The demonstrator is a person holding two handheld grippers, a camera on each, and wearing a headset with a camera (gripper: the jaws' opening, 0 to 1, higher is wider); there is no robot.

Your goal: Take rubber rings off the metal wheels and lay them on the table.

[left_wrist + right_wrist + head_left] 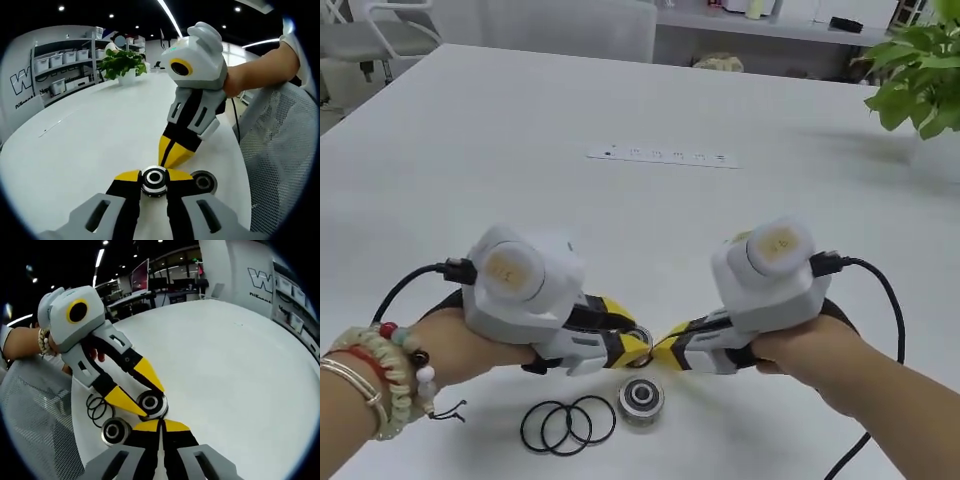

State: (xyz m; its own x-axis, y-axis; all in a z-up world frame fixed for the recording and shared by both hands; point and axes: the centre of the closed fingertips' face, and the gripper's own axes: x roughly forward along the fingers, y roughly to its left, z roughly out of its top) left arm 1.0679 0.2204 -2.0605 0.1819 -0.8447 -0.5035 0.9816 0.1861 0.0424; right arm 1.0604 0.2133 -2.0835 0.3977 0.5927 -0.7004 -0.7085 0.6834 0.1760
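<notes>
Your left hand-held gripper (154,175): clamped on a metal wheel (154,183). Your right hand-held gripper (161,427): jaws pressed together, tips just beside that wheel. Second wheel (641,398) and three rubber rings (567,425): lying side by side on the counter (620,220)

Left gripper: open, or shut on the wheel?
Shut on the wheel. In the left gripper view, the left gripper has both yellow fingers pressed against the wheel's sides.
</notes>
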